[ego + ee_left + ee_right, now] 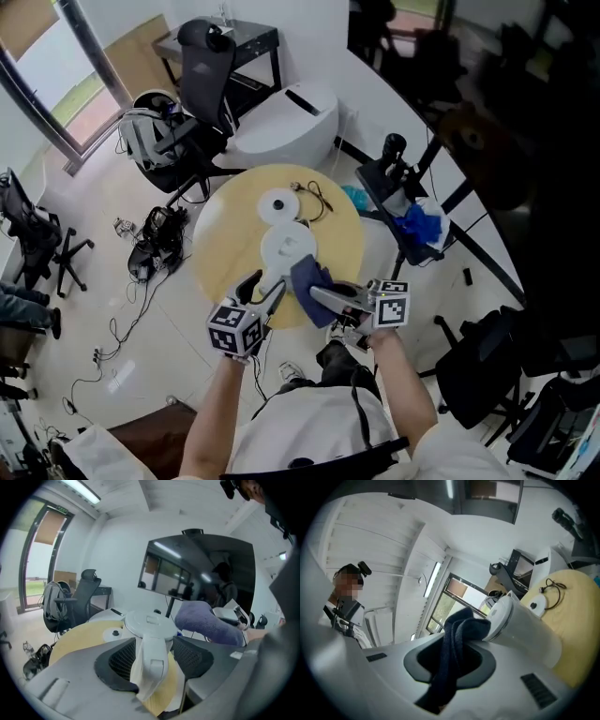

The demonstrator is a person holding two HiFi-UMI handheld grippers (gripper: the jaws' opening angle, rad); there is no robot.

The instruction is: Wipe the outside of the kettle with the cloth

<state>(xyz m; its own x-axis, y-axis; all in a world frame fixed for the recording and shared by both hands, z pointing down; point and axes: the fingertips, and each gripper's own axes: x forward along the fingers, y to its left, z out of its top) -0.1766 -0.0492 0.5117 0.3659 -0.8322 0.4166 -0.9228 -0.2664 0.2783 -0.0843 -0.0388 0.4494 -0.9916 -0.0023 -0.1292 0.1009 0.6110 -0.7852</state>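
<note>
A white kettle [286, 246] stands on the round yellow table [220, 248]. Its handle [153, 660] lies between the jaws of my left gripper [265, 295], with a thin gap showing beside the pads, so that gripper is open. My right gripper [323, 295] is shut on a dark blue cloth [312, 281], raised beside the kettle's right side. In the right gripper view the cloth [457, 639] hangs from the jaws and its top fold touches the edge of the kettle's lid [501, 613]. In the left gripper view the cloth [206, 620] shows just right of the lid [150, 623].
The kettle's round white base [278, 204] sits on the far half of the table with its black cable [314, 195] coiled beside it. Office chairs [202, 84], a backpack [142, 131] and a stand with blue cloths [417, 225] ring the table.
</note>
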